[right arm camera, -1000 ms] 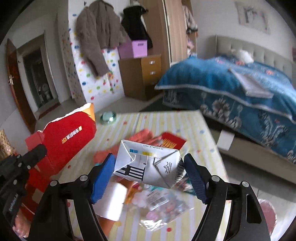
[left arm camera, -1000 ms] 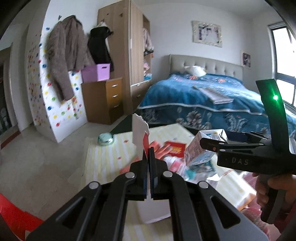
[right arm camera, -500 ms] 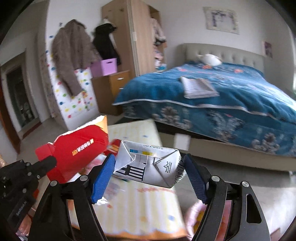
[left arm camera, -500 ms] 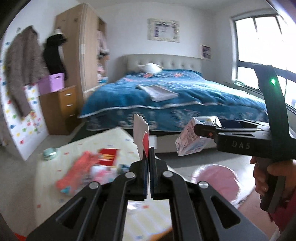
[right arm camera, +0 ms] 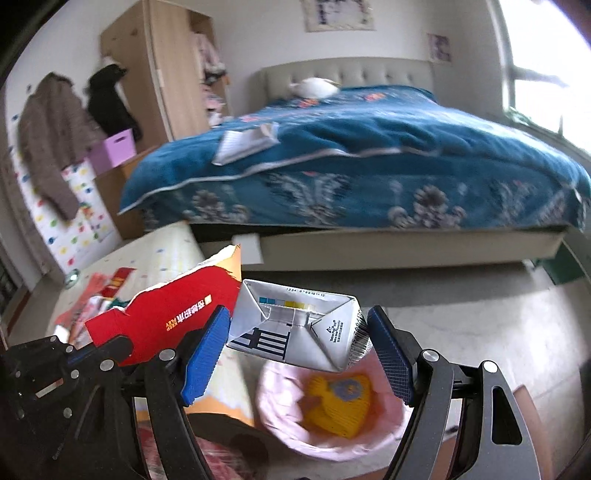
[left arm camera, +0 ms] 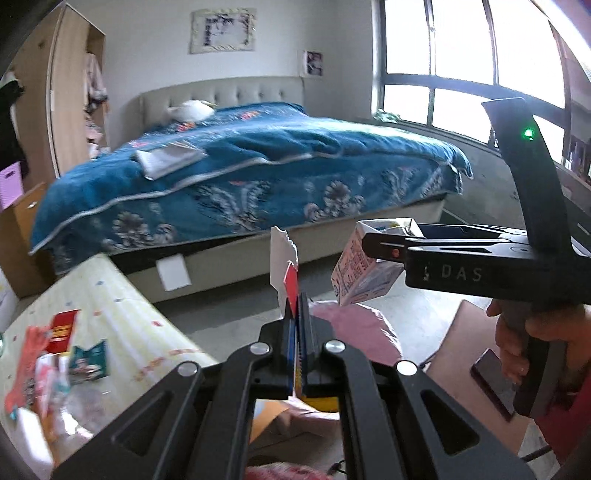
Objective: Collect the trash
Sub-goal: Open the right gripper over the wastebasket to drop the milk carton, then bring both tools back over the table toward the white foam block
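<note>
Two tools loaded; pink bin (right arm camera: 328,439) below, bed (right arm camera: 369,158) beyond.

Bed (right arm camera: 369,155): blue floral cover, grey tufted headboard (left arm camera: 221,94), pale base. A folded white cloth (right arm camera: 245,142) lies on the cover; a white pillow (left arm camera: 190,109) sits at the head.

Wardrobe (right arm camera: 162,74): light wood, door open, clothes inside.

Drawer unit (right arm camera: 110,192): brown wood, beside the wardrobe, with a purple box (right arm camera: 112,149) on top.

Wall panel with coloured dots (right arm camera: 74,221): a brown coat (right arm camera: 48,136) and a black garment (right arm camera: 110,103) hang against it.

Framed picture (left arm camera: 222,31): above the headboard; a smaller one (left arm camera: 313,63) hangs to its right.

Window (left arm camera: 461,55): large, dark-framed, bright, beside the bed.

Floor (left arm camera: 236,314): grey, bare between the bed and the striped mat (left arm camera: 118,306).
</note>
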A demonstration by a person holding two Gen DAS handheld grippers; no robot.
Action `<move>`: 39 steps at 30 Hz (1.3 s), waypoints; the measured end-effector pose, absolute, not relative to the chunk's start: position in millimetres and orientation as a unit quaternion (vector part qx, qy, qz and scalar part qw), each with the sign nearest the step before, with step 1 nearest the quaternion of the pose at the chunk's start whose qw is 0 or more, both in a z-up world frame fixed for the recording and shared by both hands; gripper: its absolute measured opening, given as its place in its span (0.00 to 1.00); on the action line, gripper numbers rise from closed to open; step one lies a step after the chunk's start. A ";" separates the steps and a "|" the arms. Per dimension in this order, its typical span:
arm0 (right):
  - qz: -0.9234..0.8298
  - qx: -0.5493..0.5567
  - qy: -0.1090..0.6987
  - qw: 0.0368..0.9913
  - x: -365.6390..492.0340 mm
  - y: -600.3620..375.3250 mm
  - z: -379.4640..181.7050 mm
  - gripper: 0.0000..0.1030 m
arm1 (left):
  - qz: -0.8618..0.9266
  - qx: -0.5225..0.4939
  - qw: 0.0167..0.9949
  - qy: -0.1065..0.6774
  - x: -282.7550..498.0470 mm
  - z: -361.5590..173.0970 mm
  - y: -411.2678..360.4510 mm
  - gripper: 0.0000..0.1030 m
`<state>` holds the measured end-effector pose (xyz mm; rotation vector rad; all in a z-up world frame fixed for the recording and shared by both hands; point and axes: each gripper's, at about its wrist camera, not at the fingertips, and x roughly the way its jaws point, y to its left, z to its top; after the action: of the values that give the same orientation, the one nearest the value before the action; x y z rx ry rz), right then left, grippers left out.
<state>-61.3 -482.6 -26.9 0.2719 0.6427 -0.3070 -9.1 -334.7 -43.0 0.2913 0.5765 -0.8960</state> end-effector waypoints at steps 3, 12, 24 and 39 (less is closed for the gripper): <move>-0.161 0.143 0.318 0.923 -62.7 -500.2 -36.4 0.74 | -0.436 0.139 0.841 0.288 -3.9 -52.9 -354.2 0.00; -0.183 0.196 0.334 0.904 -60.9 -540.7 -65.5 0.76 | -0.433 0.146 0.832 0.315 11.3 -69.7 -374.4 0.33; -0.151 0.191 0.335 0.910 -67.9 -507.8 -56.2 0.76 | -0.360 0.135 0.870 0.307 10.6 -49.6 -309.4 0.34; -0.012 0.101 0.354 0.930 -18.4 -356.3 -27.1 0.76 | -0.188 0.097 0.933 0.290 6.0 -20.3 -146.6 0.45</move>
<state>-18.4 -356.3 -27.1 0.2064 0.7248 -0.0248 6.0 -146.6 -20.3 0.1985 0.5929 -0.3849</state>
